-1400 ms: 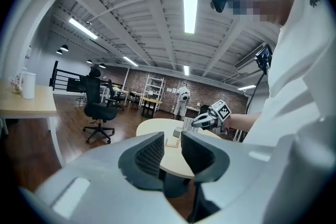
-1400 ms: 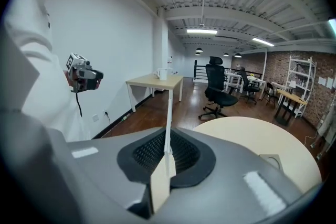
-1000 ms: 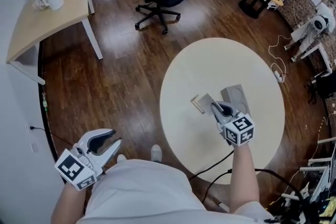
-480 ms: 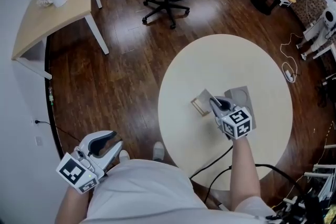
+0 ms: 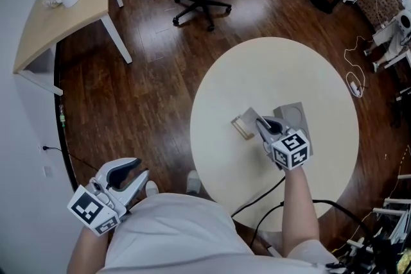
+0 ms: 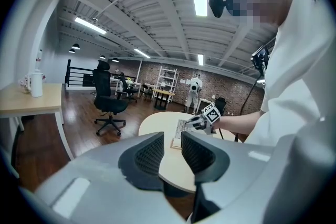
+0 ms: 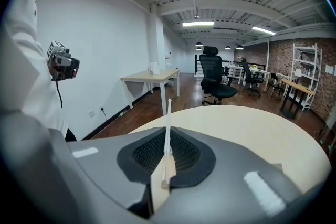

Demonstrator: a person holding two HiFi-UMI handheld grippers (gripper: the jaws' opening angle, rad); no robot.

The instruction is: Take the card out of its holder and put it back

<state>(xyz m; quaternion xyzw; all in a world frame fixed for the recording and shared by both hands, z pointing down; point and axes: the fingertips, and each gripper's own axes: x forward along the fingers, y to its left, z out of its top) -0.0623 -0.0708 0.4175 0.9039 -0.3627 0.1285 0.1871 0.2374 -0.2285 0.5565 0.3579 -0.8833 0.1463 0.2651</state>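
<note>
1. Pinching the card (image 7: 167,118) in the right gripper (image 7: 167,157), with the jaws closed flat on both faces and the thin edge pointing up and away.
2. Hovering over the round table (image 5: 276,67), with the wooden holder (image 5: 240,130) lying just ahead along the card's lower edge; not showing whether that edge is seated in the slot.
3. Probably needing travel along the card's own plane, in line with the slot.
4. Holding the left gripper (image 5: 131,179) low at the person's side, jaws apart on nothing, well apart from the table.
</note>
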